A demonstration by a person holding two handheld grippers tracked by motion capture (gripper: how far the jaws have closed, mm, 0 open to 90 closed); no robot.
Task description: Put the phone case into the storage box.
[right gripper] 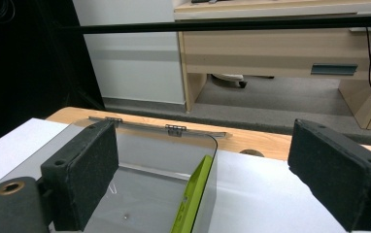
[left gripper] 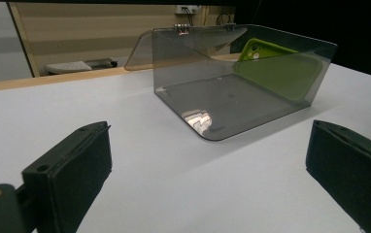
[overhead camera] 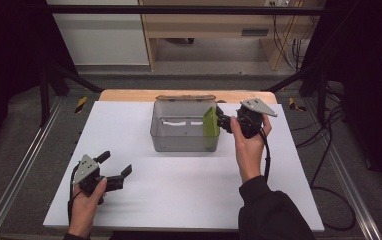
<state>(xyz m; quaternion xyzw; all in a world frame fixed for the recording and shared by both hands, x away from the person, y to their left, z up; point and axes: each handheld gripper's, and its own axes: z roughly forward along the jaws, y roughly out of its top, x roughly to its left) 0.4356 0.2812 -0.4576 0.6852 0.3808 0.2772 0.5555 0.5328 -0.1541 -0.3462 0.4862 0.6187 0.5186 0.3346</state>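
Observation:
A clear smoky-grey plastic box [overhead camera: 179, 135] stands at the back middle of the white table top [overhead camera: 179, 200], its hinged lid [overhead camera: 185, 97] folded open behind it. A lime-green phone case [overhead camera: 210, 127] stands on edge inside, leaning against the box's right wall. My right gripper [overhead camera: 222, 120] hovers open just right of that wall, the jaws wide with nothing between them; in its own view the green case [right gripper: 193, 199] and the box [right gripper: 140, 194] lie below. My left gripper [overhead camera: 115, 163] rests open at the front left, facing the box [left gripper: 232, 92] and the case [left gripper: 276, 68].
The white top covers a wooden table whose back edge [overhead camera: 129, 95] shows behind the box. Metal rails [overhead camera: 24, 165] run along both sides. A wooden desk [overhead camera: 219, 25] and loose cables [overhead camera: 291, 45] stand beyond the table.

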